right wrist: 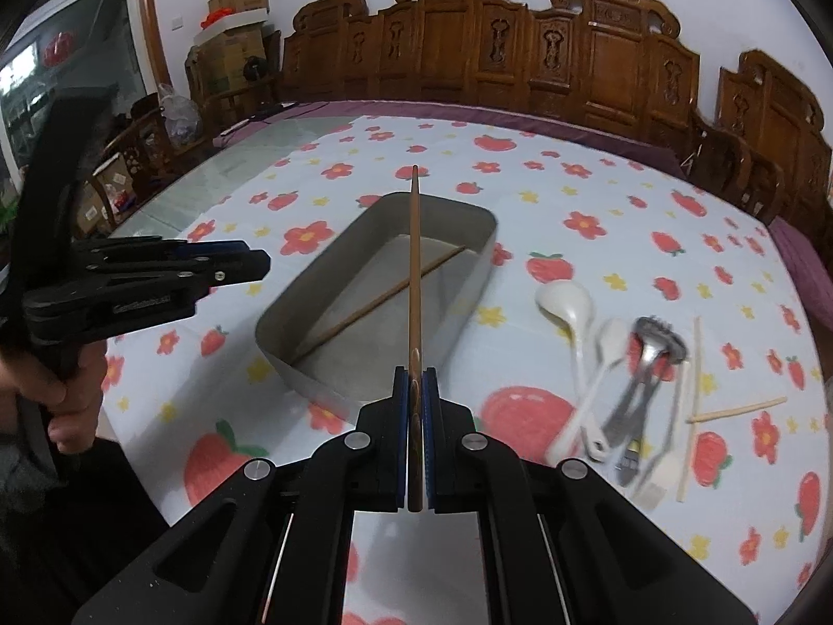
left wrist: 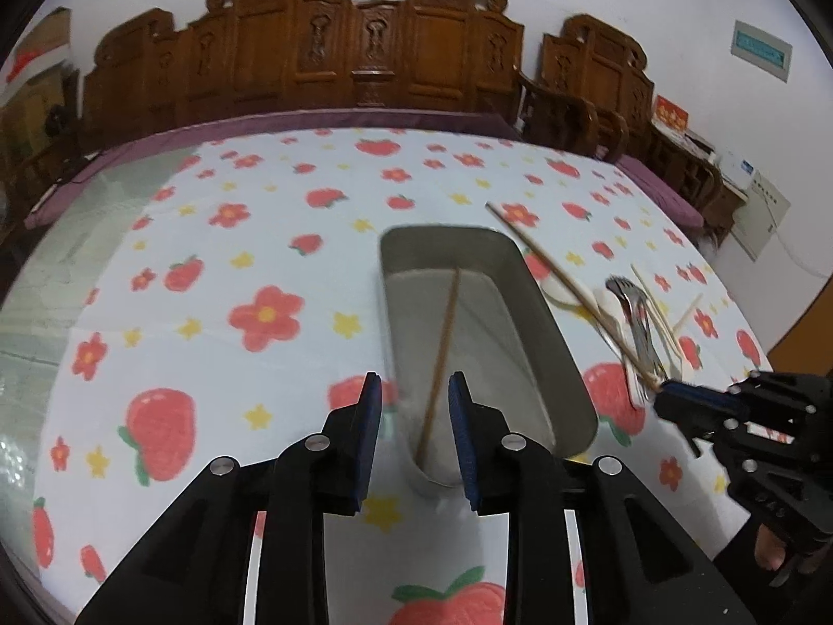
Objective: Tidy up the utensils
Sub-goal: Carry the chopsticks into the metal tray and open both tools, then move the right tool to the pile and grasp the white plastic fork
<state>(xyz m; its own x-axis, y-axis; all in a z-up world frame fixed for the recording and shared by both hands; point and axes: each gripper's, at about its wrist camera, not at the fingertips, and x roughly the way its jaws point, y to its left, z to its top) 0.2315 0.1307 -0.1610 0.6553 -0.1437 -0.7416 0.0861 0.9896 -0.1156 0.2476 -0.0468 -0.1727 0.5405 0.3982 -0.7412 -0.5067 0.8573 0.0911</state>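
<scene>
Utensils (right wrist: 625, 390): loose pile on tablecloth (right wrist: 572, 198) right of metal tray (right wrist: 468, 271). 1 chopstick (left wrist: 442, 354) lies in tray. Right gripper (right wrist: 415, 380) clamped on 2nd chopstick (right wrist: 415, 271) above tray. Left gripper (left wrist: 415, 390) parted, empty.

We see a table under a strawberry-and-flower cloth (right wrist: 583, 182). A metal tray (right wrist: 471, 281) sits mid-surface; toward the right edge lie white spoons (right wrist: 570, 307), metal forks (right wrist: 651, 359) and pale chopsticks (right wrist: 695, 364).
</scene>
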